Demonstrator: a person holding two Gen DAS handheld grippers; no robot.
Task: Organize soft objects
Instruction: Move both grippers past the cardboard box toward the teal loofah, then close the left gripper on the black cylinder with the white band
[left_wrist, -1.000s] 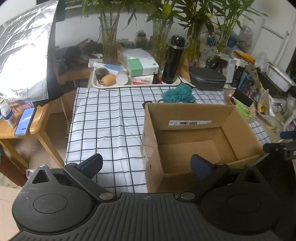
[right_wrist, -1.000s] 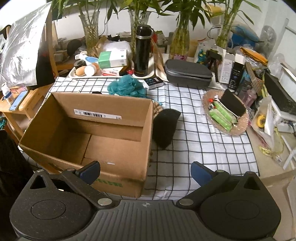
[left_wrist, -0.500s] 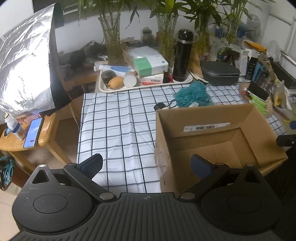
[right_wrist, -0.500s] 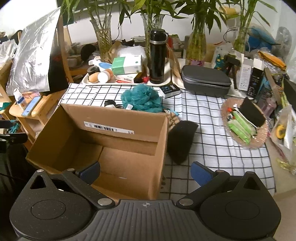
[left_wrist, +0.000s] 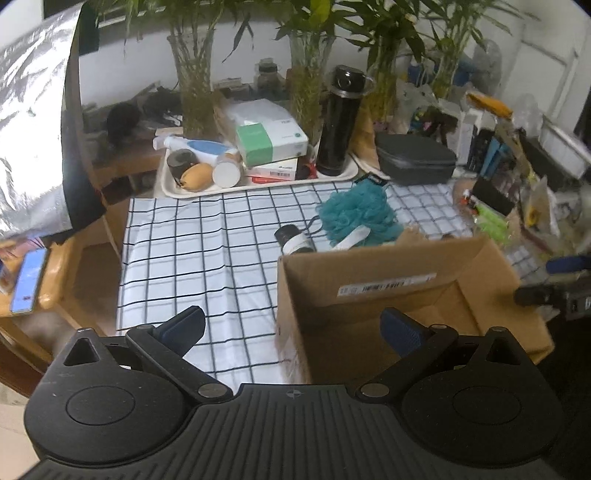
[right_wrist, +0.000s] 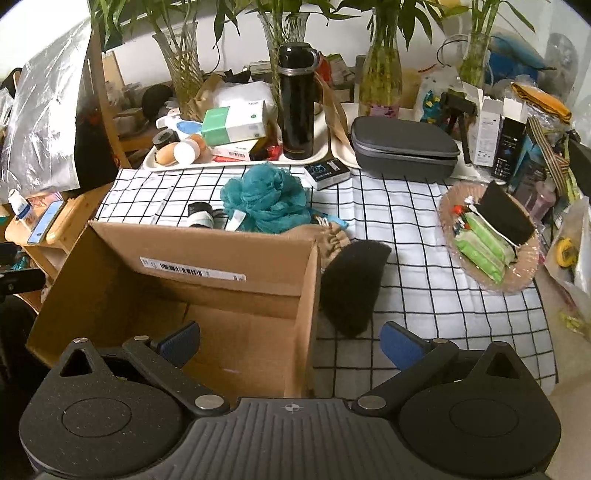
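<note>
I am at the very start of the job: nothing soft is in the cardboard box (right_wrist: 177, 295) yet, and I can see its bare bottom. The box sits on the checked table (left_wrist: 192, 258), and I use it as my mark.

My left tool (left_wrist: 291, 325) hangs over the box's near left corner. Its blue pads are wide apart and hold nothing.

Just behind the box lies a small black and white roll (right_wrist: 201, 218). Next to the roll, also behind the box, is the fluffy teal bath puff (right_wrist: 264, 201). At the box's far right corner peeks a tan cloth thing (right_wrist: 332, 240). I cannot tell what it is. Leaning beside the box's right wall is the black sponge (right_wrist: 351, 284).

My right tool (right_wrist: 290, 341) hangs over the box's near right corner, spread wide and empty too.

I think the black sponge is the easiest first pick. For that I would move the right tool to the right, go down over the sponge, squeeze it softly, then lift it over the wall and drop it in the box.
</note>
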